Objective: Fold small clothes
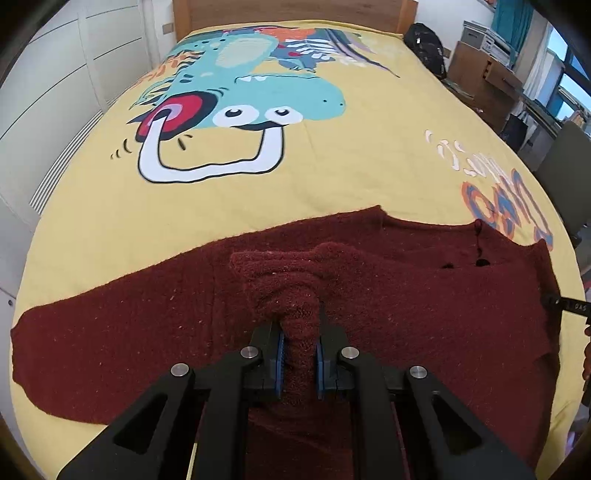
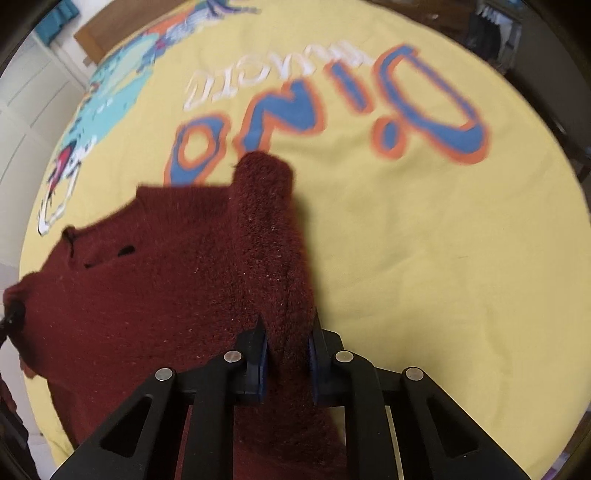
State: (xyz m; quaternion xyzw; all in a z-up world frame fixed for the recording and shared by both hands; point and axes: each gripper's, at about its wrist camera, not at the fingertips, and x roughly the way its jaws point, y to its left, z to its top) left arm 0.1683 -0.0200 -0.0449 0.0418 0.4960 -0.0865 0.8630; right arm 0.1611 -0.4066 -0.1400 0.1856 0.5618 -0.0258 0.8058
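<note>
Left gripper (image 1: 298, 334): jaws pressed together on a bunched fold of the sweater (image 1: 424, 295); the pinched knit stands up in a ridge between the blue pads.
Right gripper (image 2: 286, 339): jaws clamped on a strip of sweater (image 2: 129, 295), a sleeve or side edge; the strip runs forward from the pads and ends in a rounded tip over the bedspread. View is motion-blurred.
Sweater: dark red knit, lying flat across the near part of the bed. In the left view one sleeve stretches out to the left; neckline toward the right.
Bedspread (image 1: 332, 177): yellow, directly under the sweater; cartoon dinosaur print (image 1: 236, 96) farther up, blue-and-orange lettering (image 2: 332, 107) just beyond the sweater.
Headboard (image 1: 291, 14): wooden, at the far end.
Backpack (image 1: 424, 44): black, beside the far right corner.
</note>
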